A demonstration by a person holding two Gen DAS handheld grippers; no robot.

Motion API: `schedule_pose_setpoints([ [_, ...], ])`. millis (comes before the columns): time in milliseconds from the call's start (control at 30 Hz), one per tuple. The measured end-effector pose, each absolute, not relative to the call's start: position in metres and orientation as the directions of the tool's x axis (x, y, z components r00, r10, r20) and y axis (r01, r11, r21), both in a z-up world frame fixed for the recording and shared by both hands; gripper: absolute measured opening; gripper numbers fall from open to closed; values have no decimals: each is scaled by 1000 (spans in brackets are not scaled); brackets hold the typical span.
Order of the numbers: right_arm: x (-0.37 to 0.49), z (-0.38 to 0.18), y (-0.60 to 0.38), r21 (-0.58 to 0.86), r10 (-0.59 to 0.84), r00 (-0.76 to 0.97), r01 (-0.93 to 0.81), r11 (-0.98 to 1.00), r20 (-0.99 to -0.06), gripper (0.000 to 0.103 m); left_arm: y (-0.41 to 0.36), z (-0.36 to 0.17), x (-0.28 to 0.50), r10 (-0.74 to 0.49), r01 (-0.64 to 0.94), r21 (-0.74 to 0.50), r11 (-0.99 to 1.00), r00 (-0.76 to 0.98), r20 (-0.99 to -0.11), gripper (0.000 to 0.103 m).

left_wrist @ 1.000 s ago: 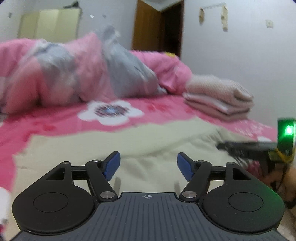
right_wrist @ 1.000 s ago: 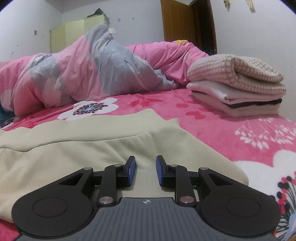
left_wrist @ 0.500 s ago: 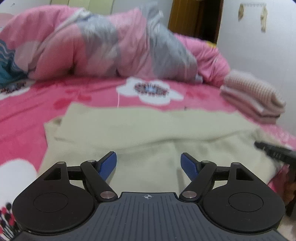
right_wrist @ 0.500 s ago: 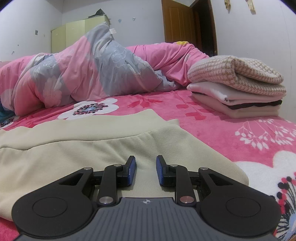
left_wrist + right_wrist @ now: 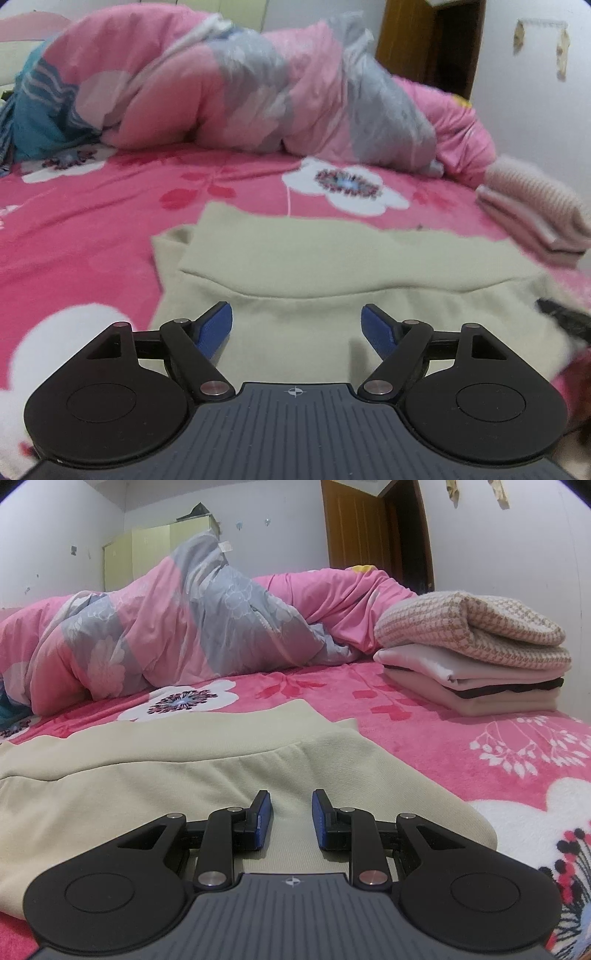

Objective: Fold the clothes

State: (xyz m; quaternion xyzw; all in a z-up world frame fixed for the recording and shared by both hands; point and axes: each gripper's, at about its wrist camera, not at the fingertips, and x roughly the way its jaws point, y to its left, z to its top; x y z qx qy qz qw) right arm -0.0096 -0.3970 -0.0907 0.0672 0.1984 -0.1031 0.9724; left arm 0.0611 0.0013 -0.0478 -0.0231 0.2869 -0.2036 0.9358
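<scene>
Ahead of the left tool [image 5: 296, 330], released, the garment [image 5: 332, 266] has slid rightward within a second; right tool [image 5: 290, 821], narrowly parted, unmoved: repositioning likely.

Bare pink bedspread [image 5: 424, 738] between beige garment [image 5: 184, 775] and folded stack [image 5: 472, 672]; heaped quilt [image 5: 184, 627] behind.
</scene>
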Motion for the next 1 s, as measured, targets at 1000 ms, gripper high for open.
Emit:
schedule_pose_setpoints([
  [1000,-12,-92,-399,105,-161,907,217,970,-390,26,-6,-26,22,-465,467,-139,873,715,-522,85],
])
